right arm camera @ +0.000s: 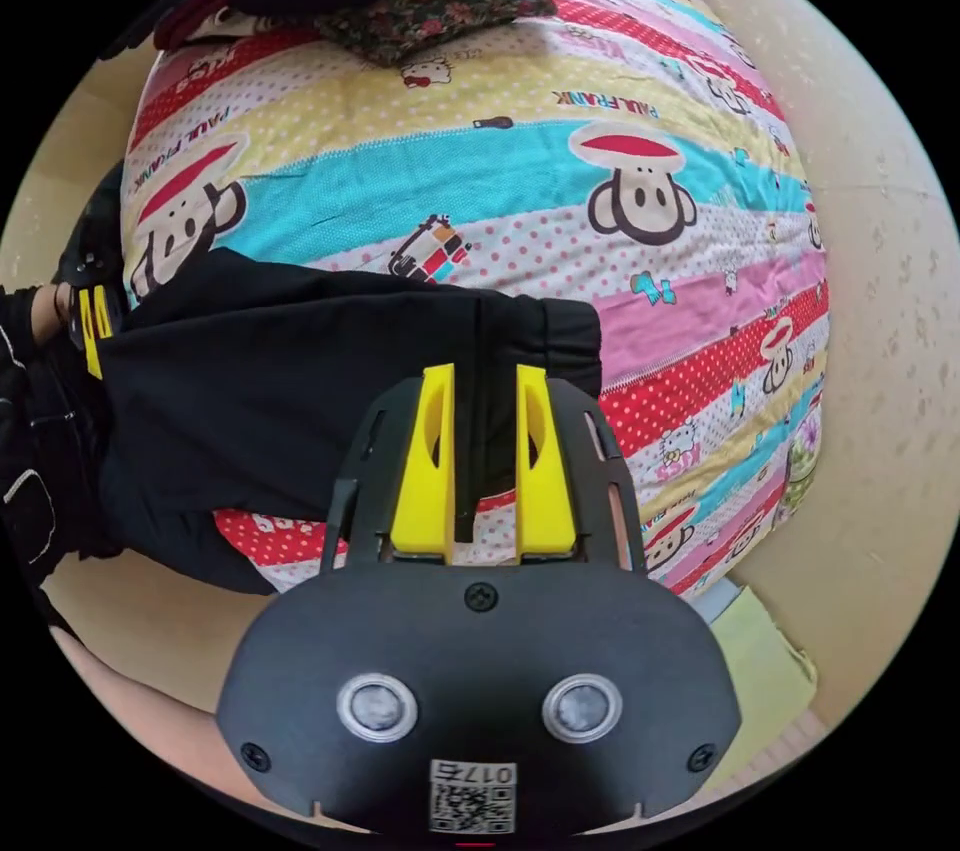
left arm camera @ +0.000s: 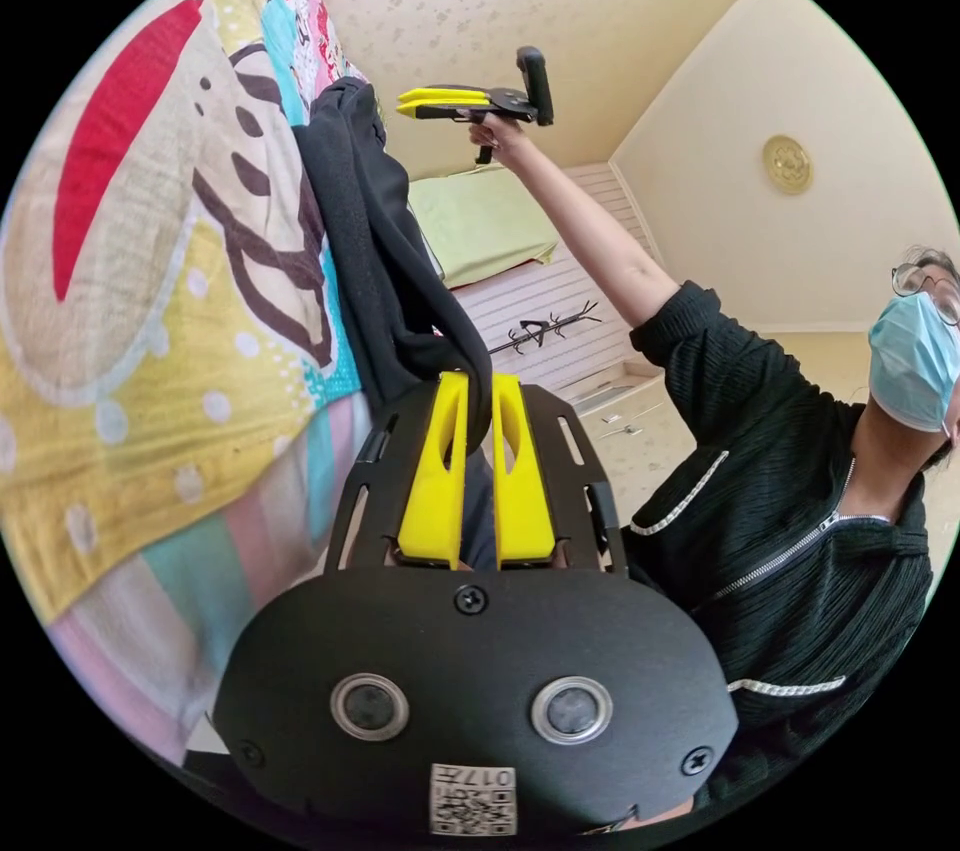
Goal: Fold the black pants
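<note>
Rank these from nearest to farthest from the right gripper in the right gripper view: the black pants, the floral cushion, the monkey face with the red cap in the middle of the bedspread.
1. black pants: between the right gripper jaws.
2. monkey face: mid bedspread, beyond the pants.
3. floral cushion: far end of the bed.

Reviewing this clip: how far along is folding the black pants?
Early stage. Done: both tongs have hold of the black pants, the left tongs and right tongs each clamped on fabric. In hand: the pants hang stretched between them above the patterned bedspread. Left: no neat fold is laid on the bed yet.
</note>
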Tool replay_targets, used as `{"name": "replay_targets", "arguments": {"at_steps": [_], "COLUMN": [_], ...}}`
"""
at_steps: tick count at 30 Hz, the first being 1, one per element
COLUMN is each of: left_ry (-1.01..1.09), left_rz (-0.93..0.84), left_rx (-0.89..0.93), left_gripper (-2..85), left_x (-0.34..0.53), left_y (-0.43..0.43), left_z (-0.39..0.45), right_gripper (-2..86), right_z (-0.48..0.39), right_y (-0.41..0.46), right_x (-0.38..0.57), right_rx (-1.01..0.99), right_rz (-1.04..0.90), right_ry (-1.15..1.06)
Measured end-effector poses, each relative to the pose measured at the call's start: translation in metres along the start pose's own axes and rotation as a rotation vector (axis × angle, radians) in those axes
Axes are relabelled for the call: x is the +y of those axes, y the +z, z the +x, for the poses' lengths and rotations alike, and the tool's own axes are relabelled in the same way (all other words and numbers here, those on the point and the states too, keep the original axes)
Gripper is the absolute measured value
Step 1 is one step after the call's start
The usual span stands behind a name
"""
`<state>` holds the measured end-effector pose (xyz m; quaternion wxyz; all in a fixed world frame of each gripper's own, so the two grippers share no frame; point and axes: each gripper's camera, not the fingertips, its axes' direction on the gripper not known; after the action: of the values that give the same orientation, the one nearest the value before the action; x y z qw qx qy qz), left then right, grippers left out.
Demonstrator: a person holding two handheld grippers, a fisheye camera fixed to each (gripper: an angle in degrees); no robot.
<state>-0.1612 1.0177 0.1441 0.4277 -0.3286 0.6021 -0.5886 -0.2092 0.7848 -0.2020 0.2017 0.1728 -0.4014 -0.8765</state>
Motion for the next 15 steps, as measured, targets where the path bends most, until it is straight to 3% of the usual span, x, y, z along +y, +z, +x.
{"name": "replay_targets", "arguments": {"at_steps": [12,15], "left_ry": [-0.011,-0.013], "left_rz": [-0.010,-0.011], "left_rx": [0.031,0.035], "left_gripper": [4.8,4.8], "left_x": [0.002,0.002], "left_y": [-0.003,-0.004], "left_z": [-0.005,-0.006], "right_gripper": [8.3,8.1], "right_z": [-0.014,-0.036], "right_y": [0.076,0.087], "right_x": [-0.076,-0.083], "right_rx": [-0.166,-0.099], "right_rz": [-0.038,-0.043], "right_ry": [-0.001,-0.012]}}
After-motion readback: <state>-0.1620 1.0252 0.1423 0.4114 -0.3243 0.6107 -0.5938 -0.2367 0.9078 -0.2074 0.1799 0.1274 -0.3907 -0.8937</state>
